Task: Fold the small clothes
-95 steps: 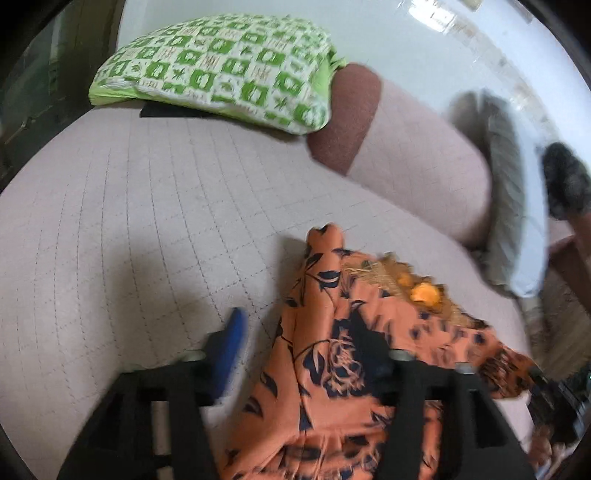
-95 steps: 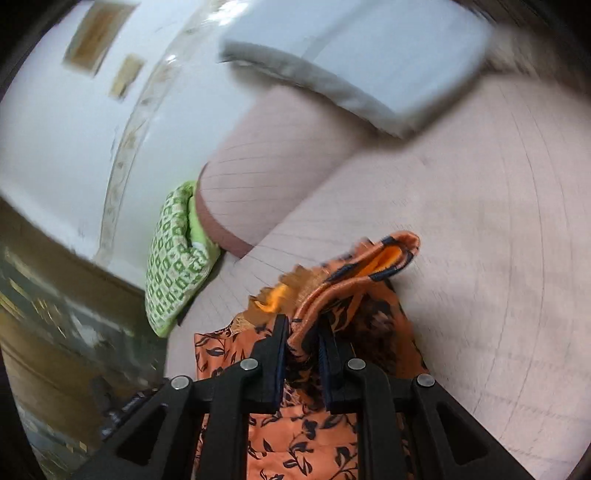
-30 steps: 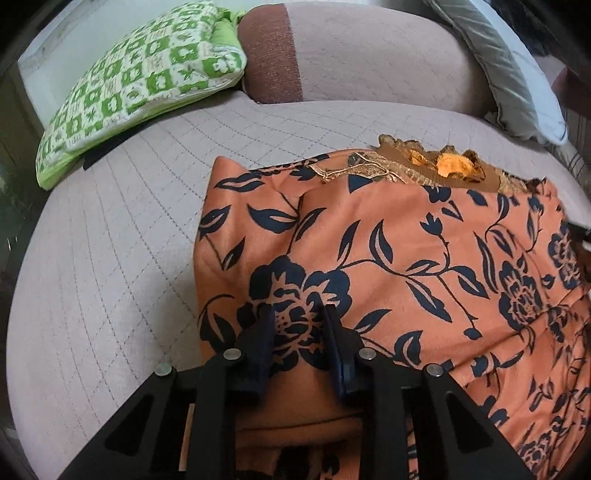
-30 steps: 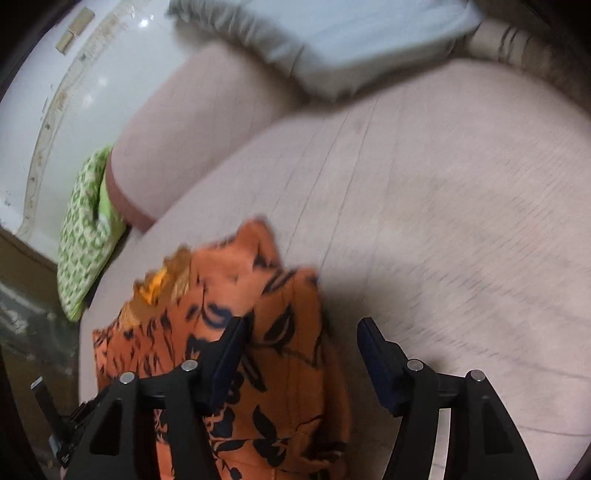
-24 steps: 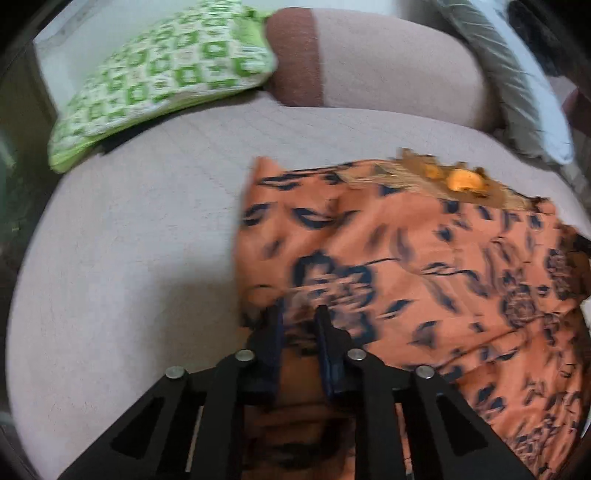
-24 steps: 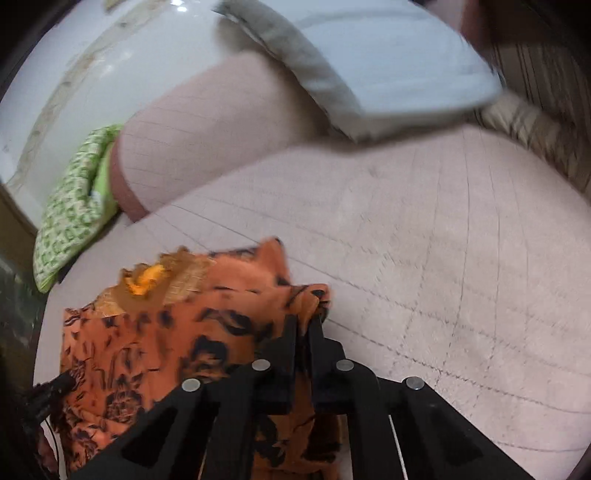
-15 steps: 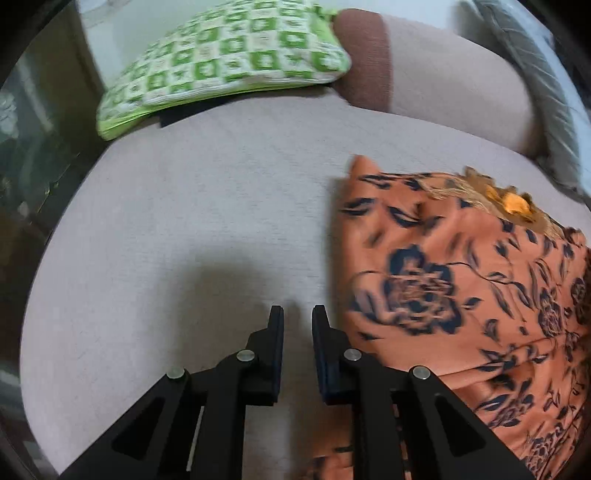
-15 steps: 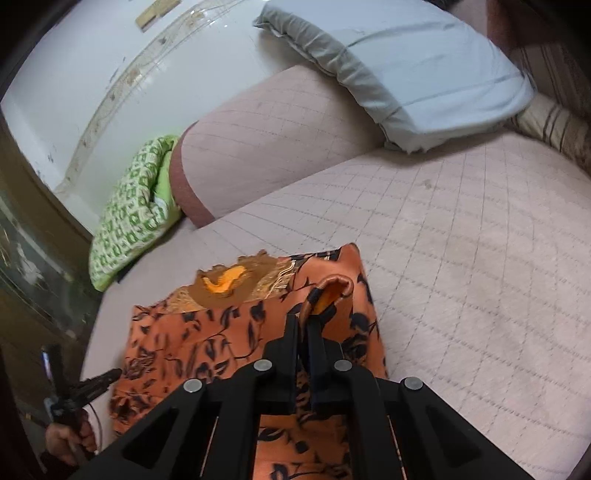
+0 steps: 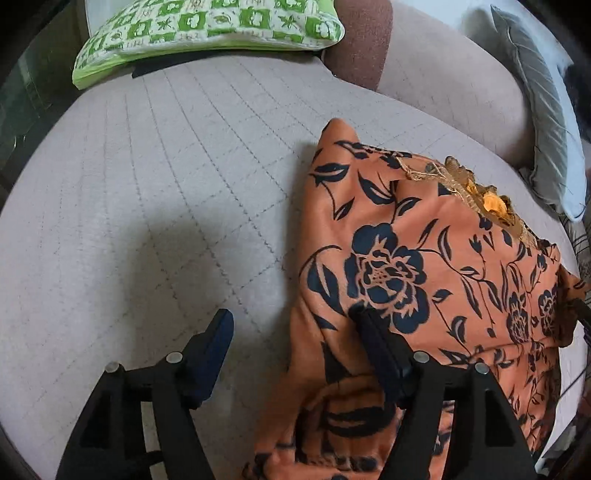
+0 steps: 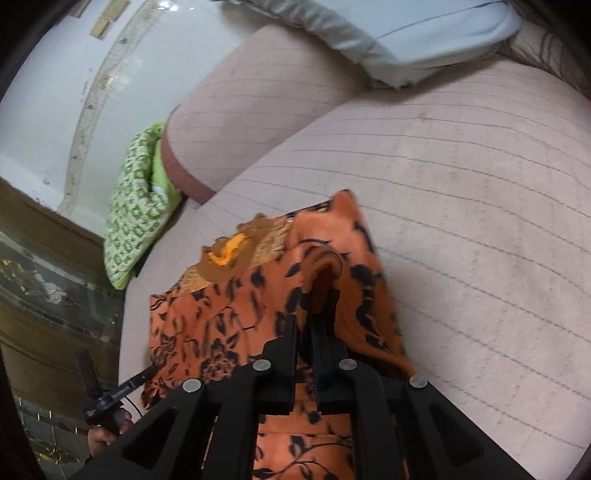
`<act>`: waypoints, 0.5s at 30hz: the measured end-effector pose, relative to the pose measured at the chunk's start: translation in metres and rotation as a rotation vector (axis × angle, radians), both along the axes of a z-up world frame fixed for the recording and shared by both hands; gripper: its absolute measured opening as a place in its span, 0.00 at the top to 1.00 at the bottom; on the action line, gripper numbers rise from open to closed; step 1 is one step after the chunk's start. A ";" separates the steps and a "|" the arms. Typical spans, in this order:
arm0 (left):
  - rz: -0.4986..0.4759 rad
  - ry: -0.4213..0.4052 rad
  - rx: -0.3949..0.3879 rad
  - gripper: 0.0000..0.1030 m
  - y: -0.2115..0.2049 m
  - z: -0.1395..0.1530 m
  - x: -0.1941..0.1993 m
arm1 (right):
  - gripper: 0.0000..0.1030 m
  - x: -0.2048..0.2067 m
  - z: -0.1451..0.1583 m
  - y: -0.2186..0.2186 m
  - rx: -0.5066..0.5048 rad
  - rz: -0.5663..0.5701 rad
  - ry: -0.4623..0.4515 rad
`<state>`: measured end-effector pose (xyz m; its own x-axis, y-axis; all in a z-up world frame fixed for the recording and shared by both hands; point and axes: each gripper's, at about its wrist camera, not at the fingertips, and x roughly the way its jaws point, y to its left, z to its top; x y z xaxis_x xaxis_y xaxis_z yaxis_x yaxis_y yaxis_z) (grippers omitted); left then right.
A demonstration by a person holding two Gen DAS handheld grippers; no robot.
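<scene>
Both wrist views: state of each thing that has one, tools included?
Orange floral garment: partly folded, lying on the quilted bed cover, right-hand edge lifted.
Left tool: open, just been opening; straddles the garment's edge, not clamped.
Right tool: shut on the garment's raised fold.
Green patterned pillow: lying flat at the bed's far end.

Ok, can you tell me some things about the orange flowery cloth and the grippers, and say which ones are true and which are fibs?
1. The right hand-held gripper is pinching the orange cloth. True.
2. The left hand-held gripper is squeezed shut. False: its jaws have just been opening and stand wide, one finger over the cloth, one over the bed cover.
3. The green checked pillow lies on the cloth. False: it sits apart, at the far end.
4. The cloth has dark flowers. True.
5. The bed cover is bright blue. False: it is pale pinkish and quilted.
</scene>
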<state>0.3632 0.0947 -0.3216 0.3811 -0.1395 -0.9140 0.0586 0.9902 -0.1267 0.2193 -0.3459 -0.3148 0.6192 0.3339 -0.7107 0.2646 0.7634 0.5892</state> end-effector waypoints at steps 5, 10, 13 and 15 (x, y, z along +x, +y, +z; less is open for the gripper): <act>-0.019 -0.061 -0.081 0.86 -0.007 0.009 -0.002 | 0.26 -0.014 -0.003 -0.029 0.037 -0.105 -0.009; -0.002 -0.106 -0.104 0.92 -0.006 0.016 -0.006 | 0.26 -0.010 -0.020 -0.045 0.021 -0.173 0.013; 0.008 -0.106 -0.131 0.93 0.002 0.017 -0.006 | 0.26 0.002 -0.031 -0.042 -0.017 -0.165 0.024; 0.007 -0.106 -0.130 0.93 0.005 0.014 -0.005 | 0.44 0.010 -0.038 -0.035 -0.044 -0.140 0.020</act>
<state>0.3587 0.1002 -0.3072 0.4756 -0.2505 -0.8432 0.0713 0.9664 -0.2469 0.2291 -0.3811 -0.3526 0.6432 0.2139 -0.7353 0.3814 0.7431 0.5498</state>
